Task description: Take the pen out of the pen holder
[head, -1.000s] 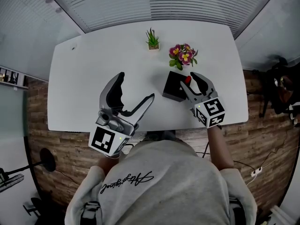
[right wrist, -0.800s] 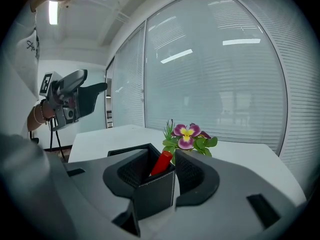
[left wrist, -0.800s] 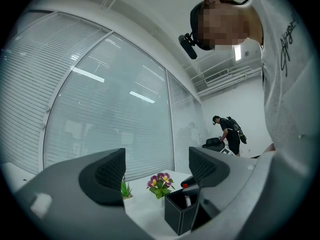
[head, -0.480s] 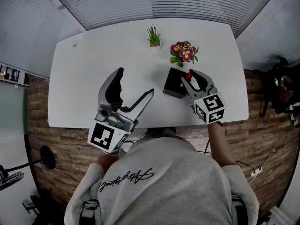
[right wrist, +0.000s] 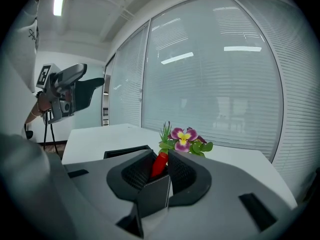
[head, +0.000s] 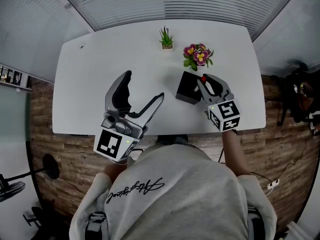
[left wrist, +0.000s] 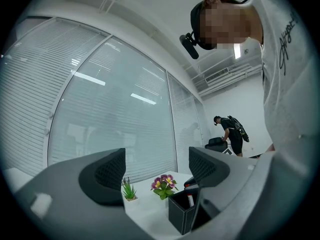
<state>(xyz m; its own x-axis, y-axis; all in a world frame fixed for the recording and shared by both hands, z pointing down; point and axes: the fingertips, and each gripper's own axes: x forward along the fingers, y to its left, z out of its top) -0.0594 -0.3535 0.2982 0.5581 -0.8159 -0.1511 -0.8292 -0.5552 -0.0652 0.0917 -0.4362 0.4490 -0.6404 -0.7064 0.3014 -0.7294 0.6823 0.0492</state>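
Note:
A black square pen holder [head: 186, 89] stands on the white table [head: 95, 89], right of the middle. A red-capped pen [head: 203, 78] sticks up from its far right corner. My right gripper [head: 206, 81] reaches over the holder; its jaws have just been closing and now press on the pen's red cap [right wrist: 159, 163] from both sides, above the holder's rim [right wrist: 155, 191]. My left gripper [head: 144, 88] hovers open over the table's front left with nothing between its fingers. In the left gripper view the holder [left wrist: 180, 213] stands low between the fingers [left wrist: 105, 171].
A pot of purple flowers [head: 198, 56] stands just behind the holder, and a small green plant [head: 166, 38] sits further left at the table's back. Blinds cover curved glass walls round the table. A person [left wrist: 234, 134] stands far off in the room.
The right gripper's jaws have narrowed around the red pen cap, from a wider gap to touching it. Both hands have stayed in place.

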